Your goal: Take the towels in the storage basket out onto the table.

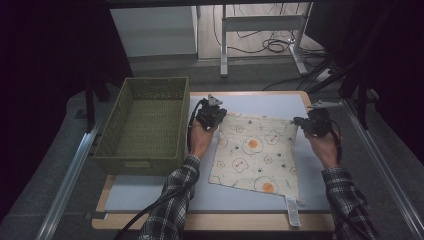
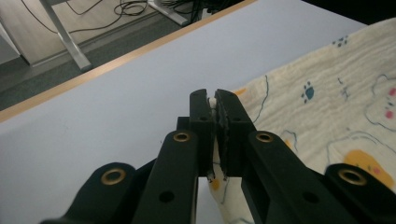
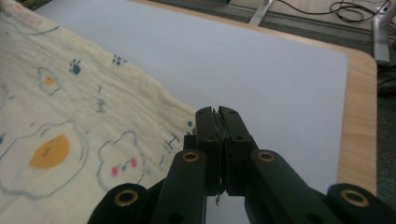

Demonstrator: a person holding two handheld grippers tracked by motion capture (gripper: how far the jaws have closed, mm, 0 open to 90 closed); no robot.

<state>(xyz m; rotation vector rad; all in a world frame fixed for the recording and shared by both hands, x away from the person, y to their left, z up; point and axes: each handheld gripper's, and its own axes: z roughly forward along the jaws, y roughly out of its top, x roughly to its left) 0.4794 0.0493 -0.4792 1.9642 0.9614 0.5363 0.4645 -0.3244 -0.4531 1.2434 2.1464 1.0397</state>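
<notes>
We see a cream cloth (image 1: 257, 152), printed with fried eggs and paw marks, spread flat on the pale blue table (image 1: 150, 192), a little right of the middle; a white label (image 1: 293, 210) hangs from its near right corner. The left gripper (image 1: 216, 119) sits at the cloth's far left corner, and in the left gripper view (image 2: 215, 105) we find its jaws pressed together with a thin edge of the cloth pinched between them; the right gripper (image 1: 304, 122) sits at the far right corner, and in the right gripper view (image 3: 218, 116) its jaws are likewise pressed together on the cloth's edge. Both hands come in from the near side, in plaid sleeves (image 1: 172, 200). A green woven basket (image 1: 142, 160) stands at the left of the table, just beside the left gripper; we make out nothing inside it. Beyond the table lie cables (image 1: 272, 45) on the floor beside a metal frame (image 1: 260, 22).
</notes>
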